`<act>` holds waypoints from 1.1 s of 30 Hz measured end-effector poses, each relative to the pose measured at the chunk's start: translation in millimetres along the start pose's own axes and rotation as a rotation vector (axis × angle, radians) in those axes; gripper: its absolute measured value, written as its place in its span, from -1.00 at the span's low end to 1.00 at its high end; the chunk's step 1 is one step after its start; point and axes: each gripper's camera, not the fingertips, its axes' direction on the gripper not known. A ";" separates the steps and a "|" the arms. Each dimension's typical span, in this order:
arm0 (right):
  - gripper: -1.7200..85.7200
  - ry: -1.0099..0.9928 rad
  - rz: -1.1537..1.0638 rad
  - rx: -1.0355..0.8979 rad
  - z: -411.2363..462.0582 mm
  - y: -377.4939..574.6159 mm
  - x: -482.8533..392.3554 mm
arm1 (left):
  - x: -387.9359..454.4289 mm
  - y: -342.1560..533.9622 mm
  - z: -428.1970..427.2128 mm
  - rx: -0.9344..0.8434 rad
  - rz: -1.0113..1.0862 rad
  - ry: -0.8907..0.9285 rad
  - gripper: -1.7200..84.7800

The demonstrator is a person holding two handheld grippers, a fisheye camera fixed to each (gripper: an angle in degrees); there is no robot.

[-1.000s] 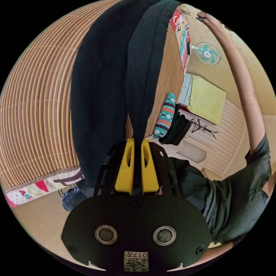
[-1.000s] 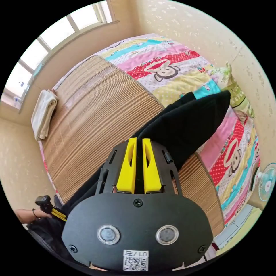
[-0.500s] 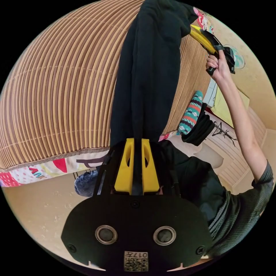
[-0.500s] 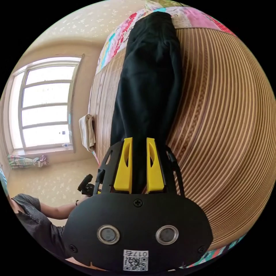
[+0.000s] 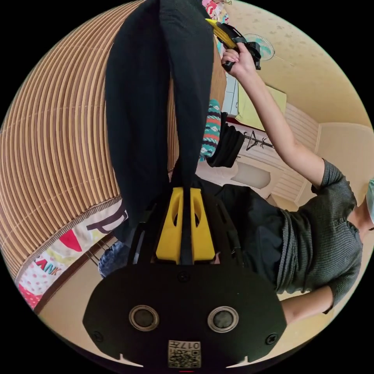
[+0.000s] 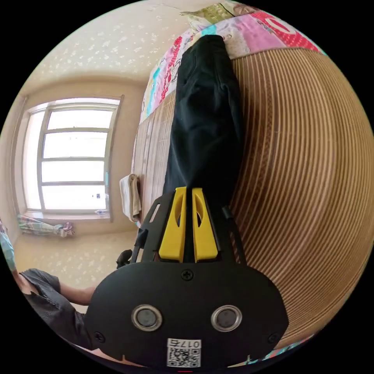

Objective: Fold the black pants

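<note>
The pants (image 5: 156,97) hang stretched above the bamboo mat (image 5: 54,148) on the bed, pinched at one end by the left tool (image 5: 186,194) and at the other by the right tool (image 6: 186,193), each with its jaws closed on the cloth. The sheet (image 5: 58,249) under the mat carries printed letters, too cut off to read.

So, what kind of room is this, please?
Most likely a bedroom in a home. A bed with a bamboo mat over a colourful quilt lies under the held black pants; there is a window, and a fan by the wall.
</note>
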 end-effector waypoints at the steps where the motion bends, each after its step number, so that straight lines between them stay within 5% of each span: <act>1: -0.88 0.043 0.036 -0.002 1.7 10.8 10.7 | -8.1 2.8 0.4 0.002 -0.044 -0.015 -0.88; 8: -0.81 -0.317 0.198 -0.002 42.0 13.3 91.7 | -39.9 13.1 9.7 0.057 -0.260 -0.092 -0.87; 13: -0.70 -0.562 0.326 0.185 53.6 -18.7 128.7 | -20.6 24.6 16.4 0.070 -0.164 -0.057 -0.87; 15: -0.69 -0.446 0.354 0.166 50.7 -37.0 124.1 | -5.7 29.7 19.3 0.077 -0.103 -0.080 -0.87; 21: -0.71 0.374 0.165 0.206 31.1 -47.8 20.1 | -17.1 35.2 29.3 0.117 -0.234 -0.009 -0.87; 25: -0.69 0.207 -0.123 0.083 102.2 -21.9 -31.9 | -36.3 41.4 40.5 0.157 -0.318 0.112 -0.87; 33: -0.85 0.261 -0.019 -0.197 197.3 -37.7 2.8 | -32.9 58.6 54.5 0.205 -0.244 0.288 -0.88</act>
